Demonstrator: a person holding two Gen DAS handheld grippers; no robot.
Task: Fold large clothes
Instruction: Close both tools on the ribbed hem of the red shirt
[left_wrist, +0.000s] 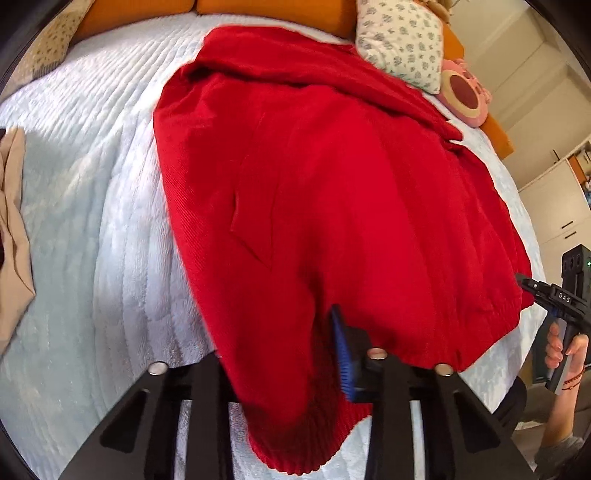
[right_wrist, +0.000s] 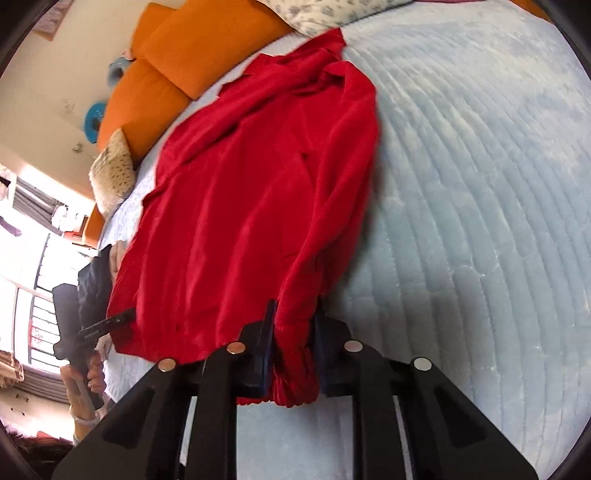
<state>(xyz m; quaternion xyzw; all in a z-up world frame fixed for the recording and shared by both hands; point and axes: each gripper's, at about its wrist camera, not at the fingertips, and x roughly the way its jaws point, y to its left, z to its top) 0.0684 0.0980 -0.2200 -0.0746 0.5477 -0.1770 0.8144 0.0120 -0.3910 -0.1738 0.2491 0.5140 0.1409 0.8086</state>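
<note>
Two grippers pinch the near hem of one red sweater (left_wrist: 332, 192), which lies spread across the pale quilted bedspread (left_wrist: 103, 206), its far end reaching toward the orange cushions (left_wrist: 266, 11) at the head of the bed.

At the far left of the left wrist view we see a beige cloth (left_wrist: 13, 229) lying on the bedspread, well apart from the sweater. Moving right, our left gripper (left_wrist: 295, 354) has its fingers drawn narrow on the sweater's near left corner; the ribbed hem bunches between them and hangs over toward the camera, with one blue pad (left_wrist: 341, 358) showing against the red knit. Further right, a floral pillow (left_wrist: 402, 40) and a pink plush toy (left_wrist: 465, 92) sit by the sweater's far edge.

At the right edge of that view we see our right hand (left_wrist: 561, 347) on its handle. In the right wrist view, our right gripper (right_wrist: 295, 350) is closed narrow on the opposite near corner, gathered cloth clamped between its two fingers and hanging below them.
</note>
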